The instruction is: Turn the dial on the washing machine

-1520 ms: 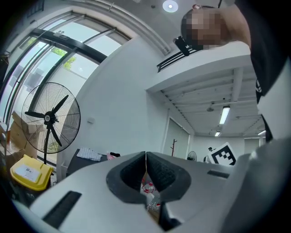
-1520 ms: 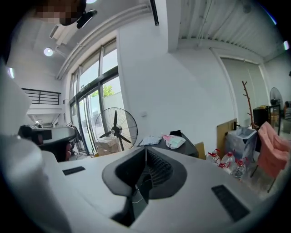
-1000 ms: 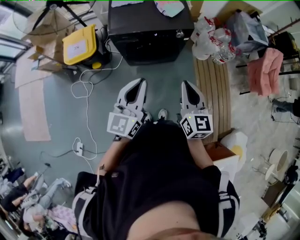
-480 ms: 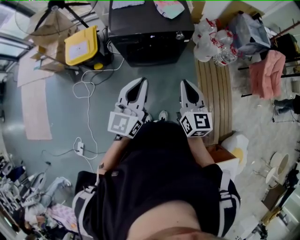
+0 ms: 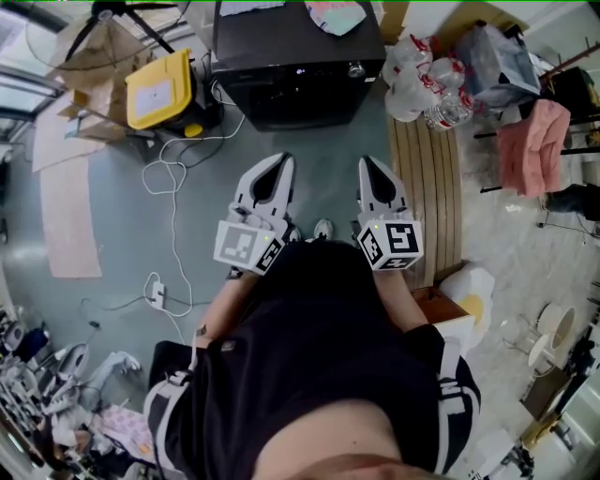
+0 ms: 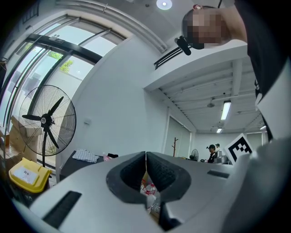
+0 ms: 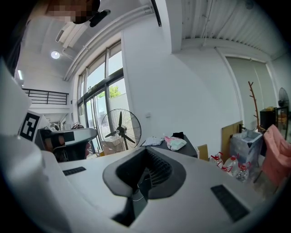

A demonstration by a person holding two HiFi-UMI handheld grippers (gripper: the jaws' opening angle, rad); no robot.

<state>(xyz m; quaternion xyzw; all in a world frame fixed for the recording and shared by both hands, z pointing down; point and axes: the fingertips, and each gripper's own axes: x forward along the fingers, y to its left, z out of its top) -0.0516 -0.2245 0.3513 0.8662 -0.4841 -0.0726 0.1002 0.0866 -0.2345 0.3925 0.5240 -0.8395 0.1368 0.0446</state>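
Dial (image 5: pixel 357 68), seemingly beyond forward-pointing right gripper (image 5: pixel 367 163)

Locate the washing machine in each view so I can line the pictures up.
Head view: washing machine at top centre, cloths on its lid.
Left gripper view: washing machine at lower left, a dark box under a checked cloth.
Right gripper view: washing machine right of centre, just above the jaws.
Shared landmark: standing fan, beside it.
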